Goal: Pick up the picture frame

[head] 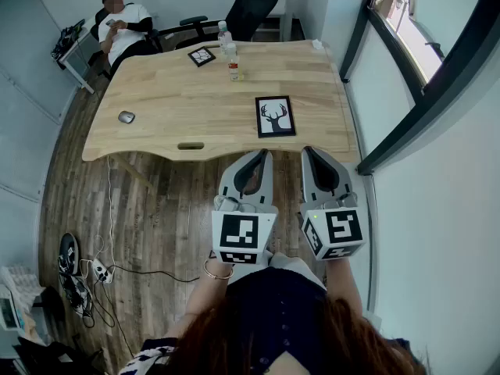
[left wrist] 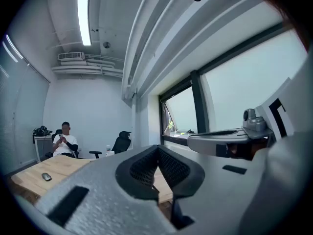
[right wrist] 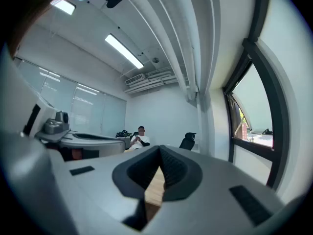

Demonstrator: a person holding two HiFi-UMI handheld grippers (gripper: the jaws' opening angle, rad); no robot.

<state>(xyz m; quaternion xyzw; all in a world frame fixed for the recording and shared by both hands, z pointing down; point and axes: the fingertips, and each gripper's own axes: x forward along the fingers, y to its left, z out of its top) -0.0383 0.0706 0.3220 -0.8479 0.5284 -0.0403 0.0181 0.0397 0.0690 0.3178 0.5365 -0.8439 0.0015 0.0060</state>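
The picture frame (head: 275, 116), black-edged with a deer print on white, lies flat near the front right edge of the wooden table (head: 172, 100). Both grippers hang in the air in front of that edge, pointing level toward the table. My left gripper (head: 260, 154) is just short of the frame, its jaws shut with nothing between them (left wrist: 157, 150). Beside it, my right gripper (head: 309, 151) is also shut and empty (right wrist: 160, 150). Neither gripper view shows the frame.
A second small frame (head: 201, 56) and two bottles (head: 232, 62) stand at the table's far side, and a mouse (head: 126, 117) lies at the left. A person (head: 121, 26) sits beyond the far left corner beside an office chair (head: 250, 6). A window wall (head: 406, 92) runs along the right.
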